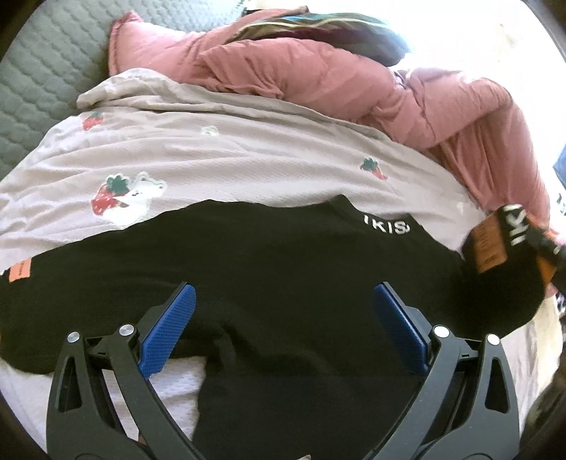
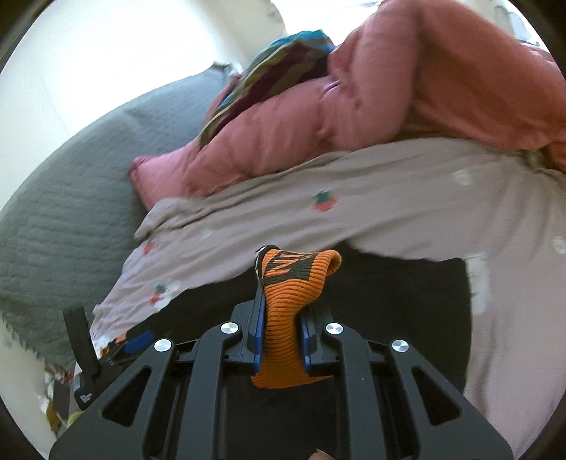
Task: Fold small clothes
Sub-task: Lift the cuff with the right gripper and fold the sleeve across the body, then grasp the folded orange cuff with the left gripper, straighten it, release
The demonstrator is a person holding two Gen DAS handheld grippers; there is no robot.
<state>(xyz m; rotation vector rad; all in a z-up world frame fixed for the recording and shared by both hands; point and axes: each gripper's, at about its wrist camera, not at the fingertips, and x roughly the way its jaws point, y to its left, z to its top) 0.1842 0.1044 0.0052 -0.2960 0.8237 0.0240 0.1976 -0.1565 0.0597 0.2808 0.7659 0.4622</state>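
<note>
A black garment (image 1: pixel 269 254) with white collar lettering lies spread on a pale strawberry-print sheet (image 1: pixel 219 155). My left gripper (image 1: pixel 283 318) hovers over its lower part, open, blue pads wide apart and nothing between them. In the left wrist view the garment's orange ribbed cuff (image 1: pixel 490 244) is lifted at the right edge. My right gripper (image 2: pixel 283 308) is shut on that orange ribbed cuff (image 2: pixel 293 279), which sticks up past the fingertips above the black garment (image 2: pixel 389 293). The left gripper (image 2: pixel 136 343) shows at the lower left of the right wrist view.
A bunched pink duvet (image 1: pixel 318 78) lies beyond the sheet, with a striped multicoloured cloth (image 1: pixel 318 24) on top of it. A grey quilted cover (image 1: pixel 46 78) spreads to the left. A small orange tag (image 1: pixel 19 272) sits on the garment's left end.
</note>
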